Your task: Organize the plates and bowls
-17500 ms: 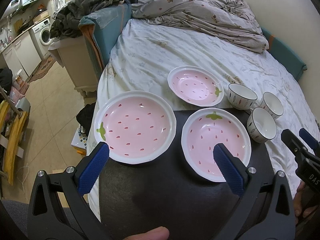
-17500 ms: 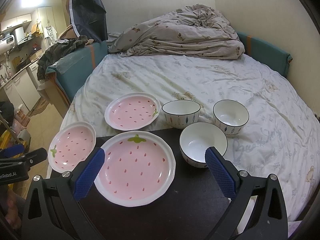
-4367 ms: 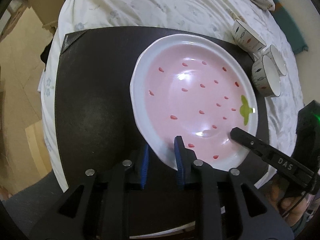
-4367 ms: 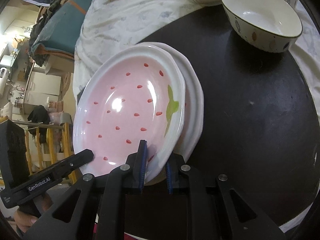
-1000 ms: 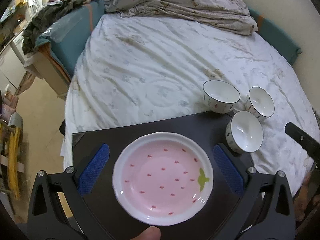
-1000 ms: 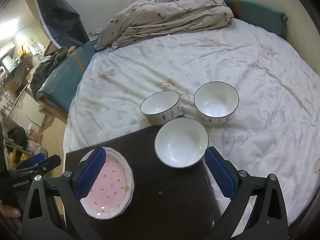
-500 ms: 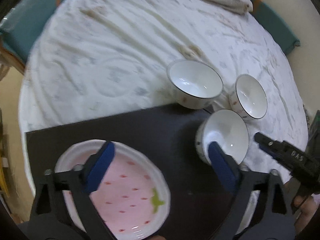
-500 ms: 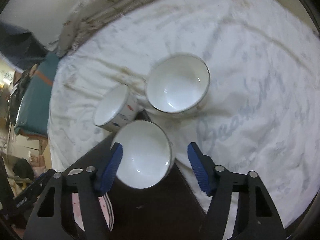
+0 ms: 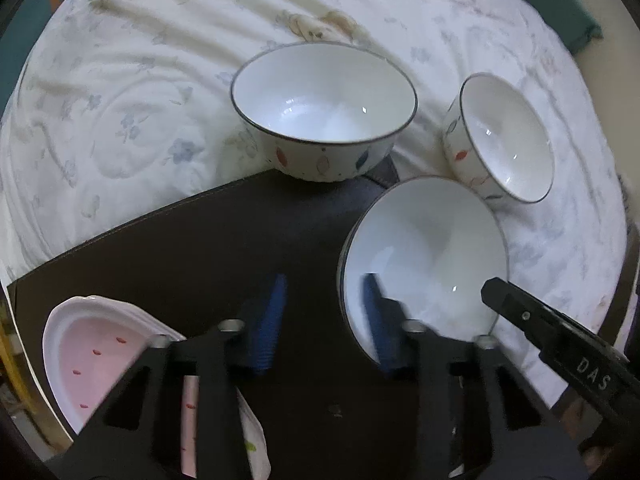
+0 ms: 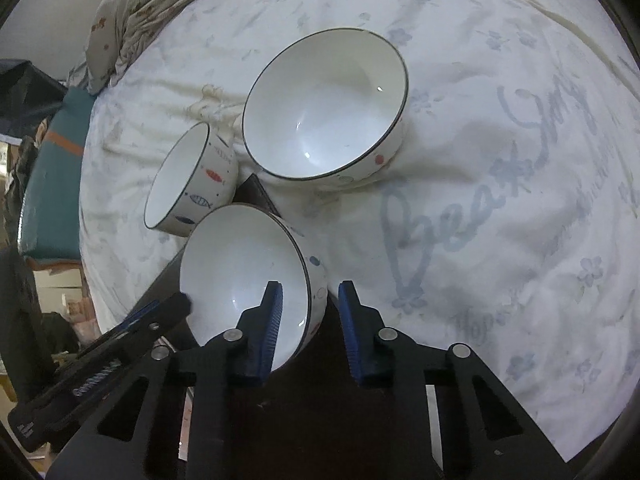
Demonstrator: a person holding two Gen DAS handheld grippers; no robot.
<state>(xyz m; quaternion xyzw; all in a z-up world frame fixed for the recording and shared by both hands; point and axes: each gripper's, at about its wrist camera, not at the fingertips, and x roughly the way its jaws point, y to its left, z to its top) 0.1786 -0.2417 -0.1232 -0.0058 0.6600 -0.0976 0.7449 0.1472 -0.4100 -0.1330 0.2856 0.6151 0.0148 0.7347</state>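
1. Left wrist view:
   - Left gripper is pointed steeply down, and its jaws are narrowed, having just been closing.
   - The left rim of the near bowl is straddled: one blue pad is seen inside the bowl and the other outside over the mat. A gap is seen at the outer pad, so no squeeze is shown. The pads are motion-blurred.
   - The near bowl is set on the mat's far right corner.
   - The second bowl is placed on the bedsheet, at the mat's far edge.
   - The third bowl is tilted on the sheet, just beside the near bowl.
   - The pink strawberry plates are stacked at the mat's near left, partly hidden by the gripper body.
   - The right gripper's finger is seen at the near bowl's right rim.

2. Right wrist view:
   - Right gripper is likewise narrowed, its jaws having just been closing.
   - The right rim of the near bowl is caught between the pads, with the inner pad against the white inside. A slit is left at the outer pad, so a firm grip cannot be confirmed.
   - The second bowl, fish-patterned, is tipped to the left.
   - The third bowl is set upright-ish on the sheet beyond.
   - The left gripper's finger is seen at the near bowl's left rim.
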